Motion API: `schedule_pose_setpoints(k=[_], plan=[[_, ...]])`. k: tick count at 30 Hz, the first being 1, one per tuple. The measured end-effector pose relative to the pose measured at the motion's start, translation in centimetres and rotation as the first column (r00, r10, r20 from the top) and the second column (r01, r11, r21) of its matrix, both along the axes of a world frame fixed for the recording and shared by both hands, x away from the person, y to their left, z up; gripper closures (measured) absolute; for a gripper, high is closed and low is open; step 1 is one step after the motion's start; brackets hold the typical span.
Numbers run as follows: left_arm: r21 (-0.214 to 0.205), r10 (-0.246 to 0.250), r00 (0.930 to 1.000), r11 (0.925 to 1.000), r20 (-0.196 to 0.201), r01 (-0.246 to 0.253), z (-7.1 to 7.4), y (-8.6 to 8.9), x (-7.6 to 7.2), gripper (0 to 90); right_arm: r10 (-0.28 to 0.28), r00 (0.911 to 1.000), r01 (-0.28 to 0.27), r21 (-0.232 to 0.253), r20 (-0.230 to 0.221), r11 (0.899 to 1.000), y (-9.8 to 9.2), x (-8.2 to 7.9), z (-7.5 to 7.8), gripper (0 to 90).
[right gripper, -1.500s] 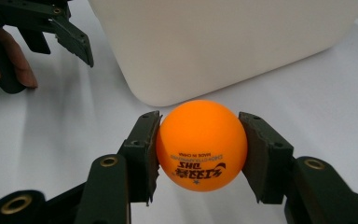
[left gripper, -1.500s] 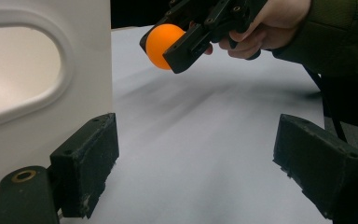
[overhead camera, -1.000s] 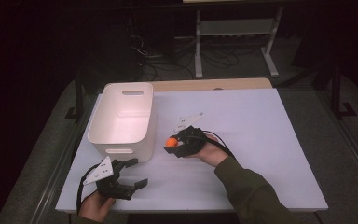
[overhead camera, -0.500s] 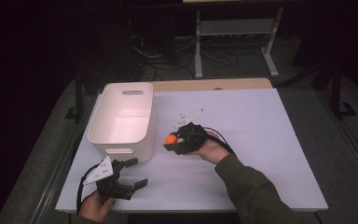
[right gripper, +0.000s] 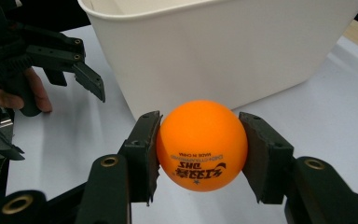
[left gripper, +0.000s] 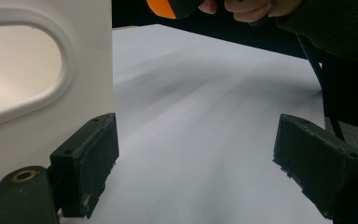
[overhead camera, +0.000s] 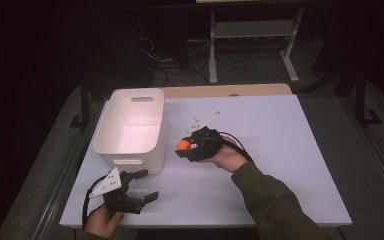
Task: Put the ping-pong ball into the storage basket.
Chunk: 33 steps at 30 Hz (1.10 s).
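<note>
Right gripper (right gripper: 200,149) pinches the orange ball (right gripper: 201,144), just beside the white bin (overhead camera: 135,125) wall. Smooth round ball could squirt out of the pads, then roll off the table (overhead camera: 280,130) edge. Left gripper (overhead camera: 142,185) idles wide open, near the front left corner.

The right gripper (right gripper: 200,154) clamps an orange ball (right gripper: 201,144) before a white bin (right gripper: 223,51)

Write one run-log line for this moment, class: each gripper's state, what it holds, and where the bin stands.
right gripper: shut on orange table-tennis ball | left gripper: open, nothing held | white plastic bin: upright on table, beside ball

Right gripper (right gripper: 200,154) clamped, left gripper (left gripper: 196,172) agape.
</note>
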<state>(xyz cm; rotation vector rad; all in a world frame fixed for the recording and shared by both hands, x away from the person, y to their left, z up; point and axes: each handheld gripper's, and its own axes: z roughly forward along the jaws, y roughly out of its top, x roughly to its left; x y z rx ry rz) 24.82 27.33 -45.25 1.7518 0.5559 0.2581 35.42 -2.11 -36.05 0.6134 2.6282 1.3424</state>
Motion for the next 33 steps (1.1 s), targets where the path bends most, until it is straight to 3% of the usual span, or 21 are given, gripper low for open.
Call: schedule_pose_setpoints(k=[13,33], plan=[[0.002,0.000,1.0000,1.0000,0.000,0.000,0.0,0.0,0.0,13.9,0.004,0.9998,-0.004,-0.008,0.021,1.000,0.0,0.2,1.6,49.5],[0.006,-0.001,1.0000,1.0000,0.000,0.001,0.0,0.0,0.0,13.9,0.017,0.9996,-0.018,0.022,0.024,1.000,0.6,0.6,4.0,49.5]])
